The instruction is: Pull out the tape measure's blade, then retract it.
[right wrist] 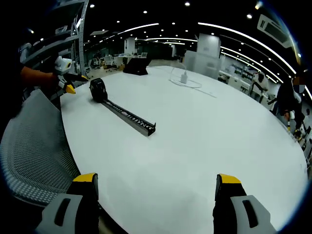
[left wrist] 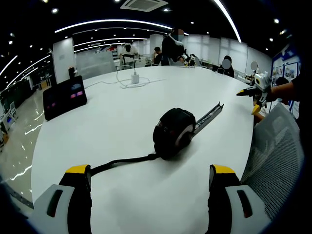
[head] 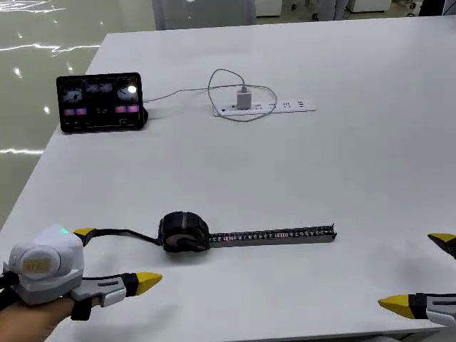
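**Tape measure on table with blade out, both grippers off it**

Lying on its side near the front edge of the white table (head: 342,157): black tape measure (head: 184,231), with blade (head: 281,234) drawn out flat to the right and resting on the tabletop along its whole length. Trailing left from the case: black wrist strap (head: 117,231), ending right by one yellow tip of the left gripper (head: 117,256); cannot tell whether touching. Left gripper spread wide and holding nothing, just beside the case without contact. Right gripper (head: 415,271) likewise spread wide and empty, near the front right edge, well apart from the blade's end. Farther back on the left: tablet (head: 100,102) propped up with lit screen. Beside it, toward the middle: white power strip (head: 267,107) with charger (head: 244,97) plugged in and cable (head: 178,91) running to the tablet. Past the table edge in the left gripper view: grey mesh chair back (left wrist: 275,156).
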The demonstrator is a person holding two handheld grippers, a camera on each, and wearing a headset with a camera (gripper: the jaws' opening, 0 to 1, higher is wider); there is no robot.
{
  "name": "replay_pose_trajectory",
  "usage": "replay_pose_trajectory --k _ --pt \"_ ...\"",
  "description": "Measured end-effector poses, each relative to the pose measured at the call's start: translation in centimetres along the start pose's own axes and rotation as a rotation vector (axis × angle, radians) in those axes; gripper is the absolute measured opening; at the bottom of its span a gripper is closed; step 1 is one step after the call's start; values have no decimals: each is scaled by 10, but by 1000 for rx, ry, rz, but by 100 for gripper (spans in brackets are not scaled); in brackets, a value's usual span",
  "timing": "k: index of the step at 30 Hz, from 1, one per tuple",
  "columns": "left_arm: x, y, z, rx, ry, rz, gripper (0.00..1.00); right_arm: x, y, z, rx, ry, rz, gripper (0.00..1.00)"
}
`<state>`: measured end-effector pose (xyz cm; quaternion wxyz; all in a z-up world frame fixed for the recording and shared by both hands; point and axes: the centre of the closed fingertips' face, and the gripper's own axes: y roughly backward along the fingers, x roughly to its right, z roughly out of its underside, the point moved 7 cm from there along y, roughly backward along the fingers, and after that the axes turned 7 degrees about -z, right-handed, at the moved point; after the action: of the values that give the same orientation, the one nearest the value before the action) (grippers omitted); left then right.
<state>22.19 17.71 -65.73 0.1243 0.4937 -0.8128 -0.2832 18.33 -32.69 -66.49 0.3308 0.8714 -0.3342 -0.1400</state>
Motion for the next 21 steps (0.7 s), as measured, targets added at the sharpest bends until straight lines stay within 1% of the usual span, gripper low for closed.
replay_pose_trajectory --k 2,3,5,7,9,10,11,12,13,14,15,18,21 --pt "3 0 -4 6 -2 4 99 1 1 -2 9 -6 1 99" --pt "4 0 -8 16 -1 6 99 2 2 -4 14 -9 -2 99" --pt "7 -1 -13 21 9 11 99 3 2 -5 8 -2 1 99" --pt "10 -3 -16 30 16 19 99 5 2 -7 5 7 2 99" --pt "12 -6 -16 25 17 20 99 7 3 -12 5 20 0 99" --pt "14 -8 -16 18 21 21 99 9 2 -13 -10 56 -4 99" --pt "15 -9 -16 18 18 14 99 9 0 -13 -24 59 -11 99" --pt "14 -10 -18 23 -1 -6 99 9 -1 -12 -43 56 -28 99" --pt "15 -11 -19 23 -2 -11 99 9 -2 -13 -57 56 -39 99" --pt "16 -12 -20 21 2 -8 99 9 -2 -13 -71 65 -50 99" --pt "18 -13 -22 22 21 2 99 9 -3 -14 -82 78 -61 99" --pt "23 -17 -26 33 36 12 99 11 -4 -16 -108 81 -88 99" --pt "28 -20 -29 25 48 23 99 13 -5 -20 -114 108 -92 99"
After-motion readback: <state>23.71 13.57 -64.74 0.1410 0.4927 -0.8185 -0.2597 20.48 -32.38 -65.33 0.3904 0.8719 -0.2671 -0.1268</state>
